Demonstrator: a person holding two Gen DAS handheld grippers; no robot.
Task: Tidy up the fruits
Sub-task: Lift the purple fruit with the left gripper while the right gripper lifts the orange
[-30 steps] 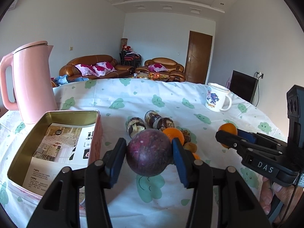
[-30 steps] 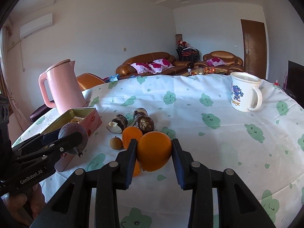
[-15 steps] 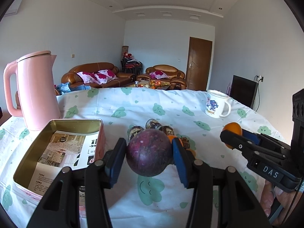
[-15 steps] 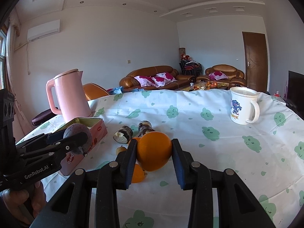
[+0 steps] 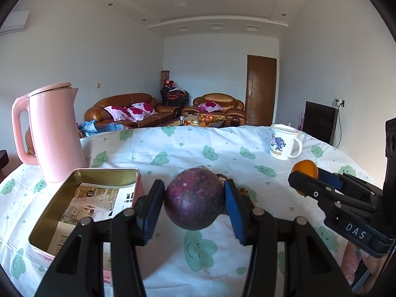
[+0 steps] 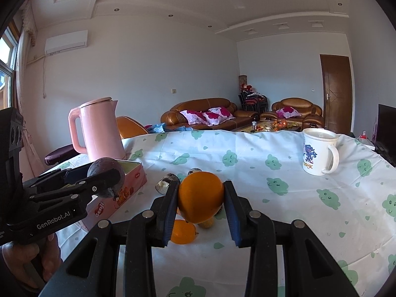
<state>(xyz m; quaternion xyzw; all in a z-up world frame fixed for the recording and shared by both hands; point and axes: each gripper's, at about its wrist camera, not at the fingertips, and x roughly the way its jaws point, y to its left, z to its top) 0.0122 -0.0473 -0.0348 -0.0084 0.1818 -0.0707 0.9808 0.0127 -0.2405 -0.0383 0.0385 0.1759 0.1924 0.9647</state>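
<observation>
Two claws raised above the worktop [image 6: 284,158], pink kettle [image 5: 55,133] far left, open tin [image 5: 81,195] beside it, left claw [image 5: 194,201] clamping a purple fruit [image 5: 194,199], right claw [image 6: 200,199] clamping an orange [image 6: 200,196], loose fruits [image 6: 183,231] beneath, white mug [image 6: 319,154] far right

I see both tongs raised side by side, tilted slightly down. Left tongs [image 5: 194,204] clamped on the purple fruit [image 5: 194,199], pads pressing both flanks. Right tongs [image 6: 200,199] clamped on the orange [image 6: 200,196]. A hand [image 6: 27,259] grips the left handle.
</observation>
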